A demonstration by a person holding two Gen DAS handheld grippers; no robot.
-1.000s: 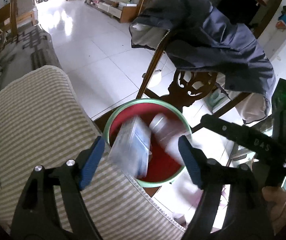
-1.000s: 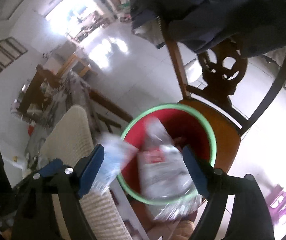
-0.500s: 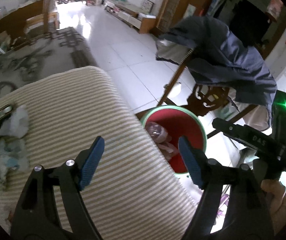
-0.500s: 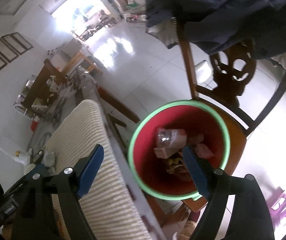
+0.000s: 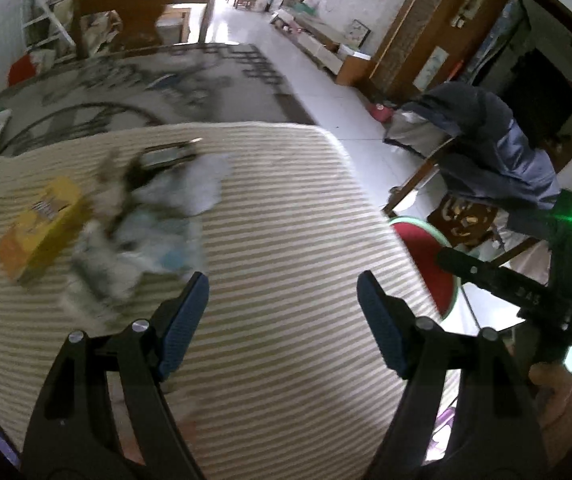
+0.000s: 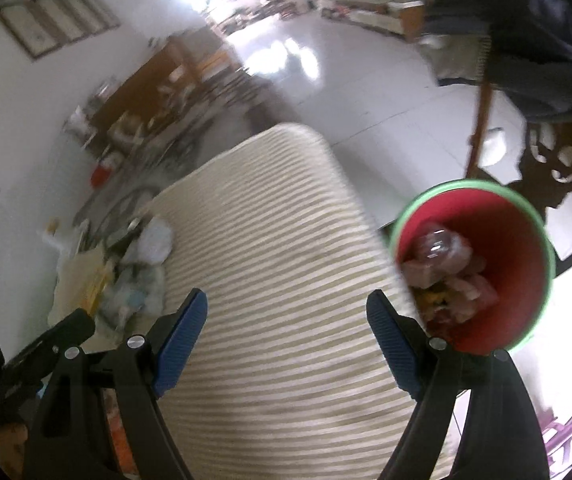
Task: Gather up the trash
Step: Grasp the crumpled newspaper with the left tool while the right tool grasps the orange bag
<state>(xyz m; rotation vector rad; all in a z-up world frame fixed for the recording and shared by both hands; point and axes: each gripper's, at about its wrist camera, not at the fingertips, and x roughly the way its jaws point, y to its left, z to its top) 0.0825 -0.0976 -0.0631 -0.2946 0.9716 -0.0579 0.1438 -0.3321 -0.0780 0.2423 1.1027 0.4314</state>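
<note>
Trash (image 5: 145, 232), a blurred heap of crumpled paper and wrappers beside a yellow box (image 5: 41, 228), lies on the striped tabletop (image 5: 286, 240). More sits inside the red bin (image 6: 486, 256) at the tabletop's edge. The left tool (image 5: 281, 300) and right tool (image 6: 286, 316) both hang over bare stripes, jaws wide apart, gripping nothing.

white tiled floor (image 6: 386, 92), wooden chair (image 5: 462, 216)
</note>
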